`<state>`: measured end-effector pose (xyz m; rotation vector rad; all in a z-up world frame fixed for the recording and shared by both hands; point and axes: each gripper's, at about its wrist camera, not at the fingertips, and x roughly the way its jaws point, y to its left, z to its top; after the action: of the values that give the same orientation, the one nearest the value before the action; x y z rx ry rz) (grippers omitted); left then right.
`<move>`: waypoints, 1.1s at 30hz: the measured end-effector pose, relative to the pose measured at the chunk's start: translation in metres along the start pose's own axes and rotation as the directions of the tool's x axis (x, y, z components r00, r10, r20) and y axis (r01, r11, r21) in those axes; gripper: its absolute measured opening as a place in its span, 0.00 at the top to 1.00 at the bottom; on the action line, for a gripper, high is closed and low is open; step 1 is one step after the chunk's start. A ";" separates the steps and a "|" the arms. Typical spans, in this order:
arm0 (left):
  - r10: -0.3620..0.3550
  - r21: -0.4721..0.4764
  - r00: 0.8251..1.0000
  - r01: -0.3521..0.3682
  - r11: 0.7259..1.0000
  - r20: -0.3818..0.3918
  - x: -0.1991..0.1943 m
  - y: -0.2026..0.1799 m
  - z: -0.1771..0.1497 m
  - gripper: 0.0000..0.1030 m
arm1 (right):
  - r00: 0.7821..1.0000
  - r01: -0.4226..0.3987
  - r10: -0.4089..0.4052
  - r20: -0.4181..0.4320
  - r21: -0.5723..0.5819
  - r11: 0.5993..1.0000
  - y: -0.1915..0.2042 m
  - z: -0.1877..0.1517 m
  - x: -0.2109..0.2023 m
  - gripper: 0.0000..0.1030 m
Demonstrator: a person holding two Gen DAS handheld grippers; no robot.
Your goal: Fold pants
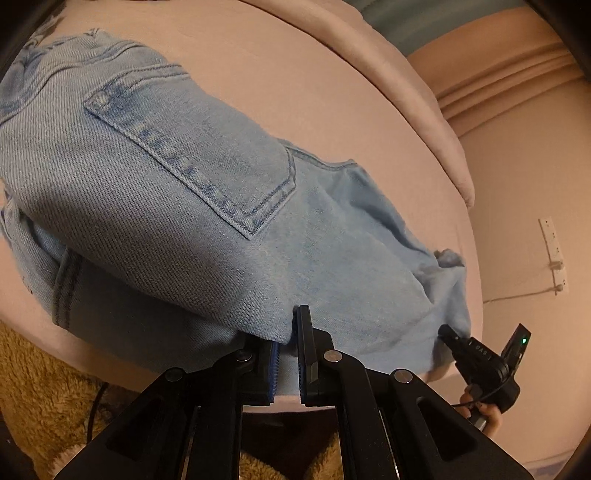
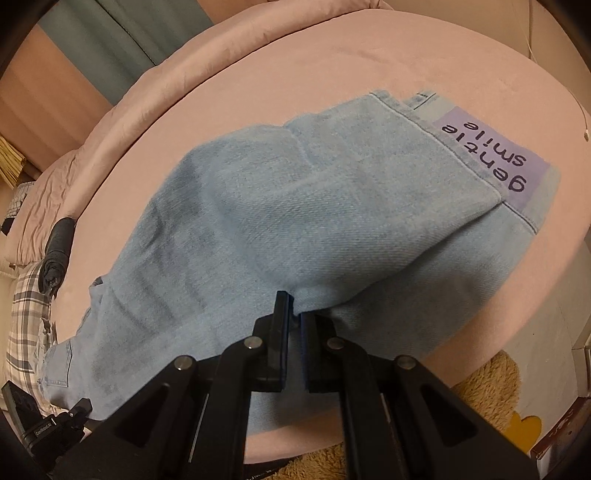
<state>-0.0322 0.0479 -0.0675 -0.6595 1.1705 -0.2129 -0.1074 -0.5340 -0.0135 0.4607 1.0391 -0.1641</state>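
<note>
Left wrist view: left gripper [image 1: 287, 345] and right gripper [image 2: 294, 314] each pinch the jeans [image 1: 155, 192] hem on the pink bed [image 1: 332, 92]; plaid cloth [image 2: 26, 321] lies far left.

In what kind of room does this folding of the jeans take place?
Probably a bedroom at home. The jeans lie on a round pink padded bed; a plaid blanket lies beside it, a fluffy rug covers the floor, and a curtain hangs behind.

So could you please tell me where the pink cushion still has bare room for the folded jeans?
Bare pink cushion shows beyond the light blue denim jeans, up to the raised rim, and right of the purple label. The near edge is crowded by both grippers.
</note>
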 end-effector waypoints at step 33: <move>-0.007 -0.188 0.982 0.043 0.981 0.187 -0.043 0.063 0.071 0.91 | 0.997 0.004 -0.026 0.076 0.283 0.959 -0.065 0.061 -0.009 0.95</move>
<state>0.0038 0.1447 -0.0545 -0.8459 1.0108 -0.0583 -0.0862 -0.6199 0.0015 0.6997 0.9449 -0.3449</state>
